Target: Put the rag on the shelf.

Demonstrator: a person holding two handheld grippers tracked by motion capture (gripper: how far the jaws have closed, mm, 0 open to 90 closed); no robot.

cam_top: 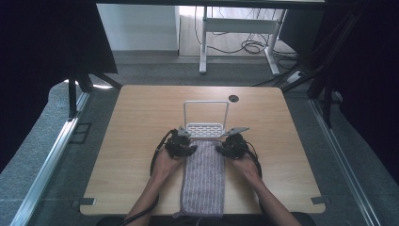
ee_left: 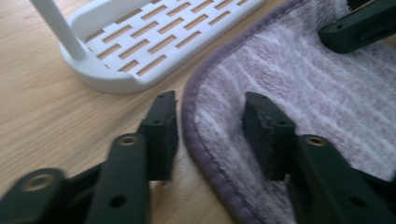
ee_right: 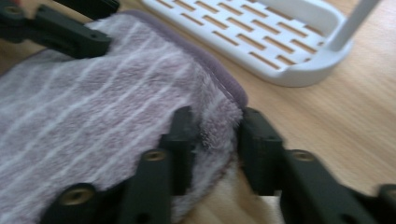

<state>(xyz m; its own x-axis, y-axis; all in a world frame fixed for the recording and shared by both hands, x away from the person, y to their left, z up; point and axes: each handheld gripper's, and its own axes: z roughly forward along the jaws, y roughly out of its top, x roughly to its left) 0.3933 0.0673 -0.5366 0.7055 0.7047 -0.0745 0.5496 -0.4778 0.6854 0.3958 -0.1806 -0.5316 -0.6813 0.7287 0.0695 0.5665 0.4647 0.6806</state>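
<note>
The towel (cam_top: 203,179) lay flat at lower centre — mauve, pale-striped, with a darker hem. The left gripper (ee_left: 210,126) straddled its corner without pinching; the right gripper (ee_right: 215,140) squeezed the other corner into a bunch.

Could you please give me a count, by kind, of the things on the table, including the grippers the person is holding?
Striped purple towel: 1
White slotted rack: 1
Black hand-held grippers: 2, the left hand-held gripper and the right hand-held gripper
Total: 4
</note>
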